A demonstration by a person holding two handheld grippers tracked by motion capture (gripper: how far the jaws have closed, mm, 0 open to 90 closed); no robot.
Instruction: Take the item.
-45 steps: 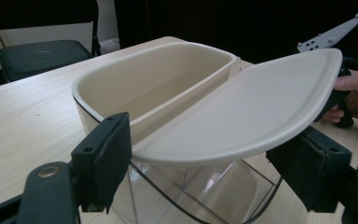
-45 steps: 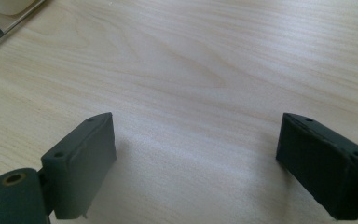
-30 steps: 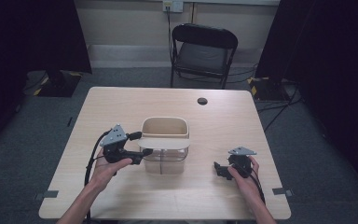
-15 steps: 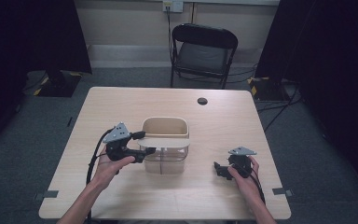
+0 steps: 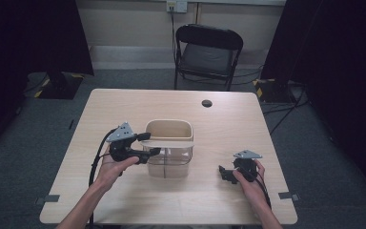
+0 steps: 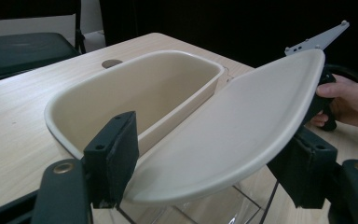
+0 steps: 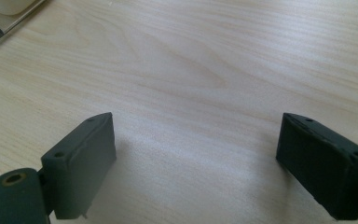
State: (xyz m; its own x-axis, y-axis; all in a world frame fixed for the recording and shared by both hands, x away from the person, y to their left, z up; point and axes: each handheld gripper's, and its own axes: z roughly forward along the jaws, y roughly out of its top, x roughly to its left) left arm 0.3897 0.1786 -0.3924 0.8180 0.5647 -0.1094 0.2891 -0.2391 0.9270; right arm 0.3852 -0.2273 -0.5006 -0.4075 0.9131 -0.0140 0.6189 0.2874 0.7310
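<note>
A clear box [image 5: 169,164] with a beige inner tub [image 5: 167,128] stands mid-table. Its beige lid flap [image 6: 233,121] is tilted up over the box's near half, beside the open tub [image 6: 135,93]. My left gripper [image 5: 152,144] reaches in from the box's left, and its jaws hold the flap by its two edges [image 6: 209,168]. My right gripper [image 5: 223,172] rests low over bare wood at the front right, well apart from the box. Its jaws are open with nothing between them [image 7: 196,158].
A small black disc [image 5: 207,103] lies near the table's far edge. A black folding chair [image 5: 208,50] stands behind the table. The other hand [image 6: 349,100] with its gripper shows past the flap. Bare wood lies around the box on all sides.
My left gripper has risen a little and drawn slightly away from the near edge, and the flap has tilted up with it. The right gripper has stayed put.
</note>
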